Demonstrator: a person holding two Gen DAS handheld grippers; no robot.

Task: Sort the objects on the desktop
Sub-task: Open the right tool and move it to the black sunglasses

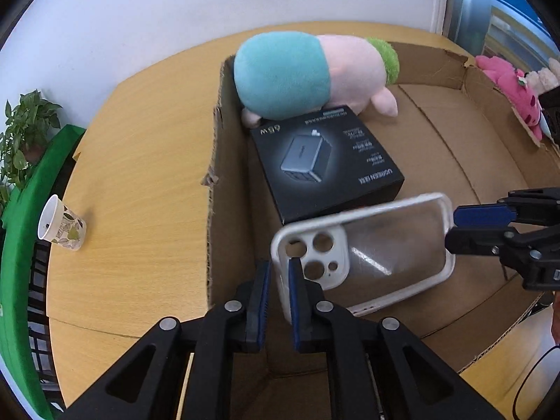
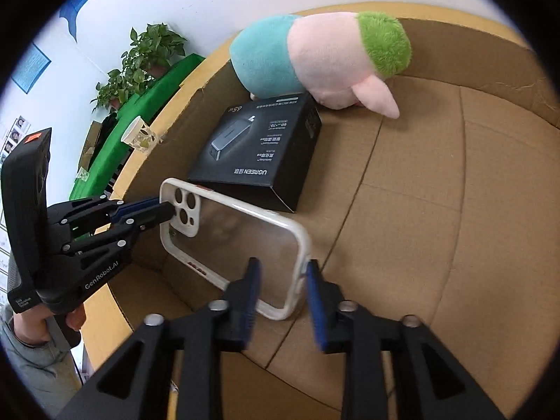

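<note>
A clear phone case with a white rim [image 1: 385, 245] [image 2: 241, 231] hangs above the floor of a big cardboard box [image 1: 455, 133] [image 2: 437, 192]. My left gripper [image 1: 279, 273] [image 2: 168, 210] is shut on its camera end. My right gripper [image 2: 281, 276] [image 1: 451, 227] is open, its fingers on either side of the case's other end without gripping it. A black charger box [image 1: 325, 161] [image 2: 259, 150] lies in the cardboard box. A teal, pink and green plush toy [image 1: 308, 73] [image 2: 315, 56] rests behind it, partly on top.
The cardboard box sits on a wooden table [image 1: 140, 175]. A paper cup [image 1: 61, 225] [image 2: 138, 134] stands at the table's left edge. A pink plush [image 1: 514, 94] lies beyond the box's right wall. Potted plants [image 2: 140, 59] and a green surface [image 1: 24, 245] are to the left.
</note>
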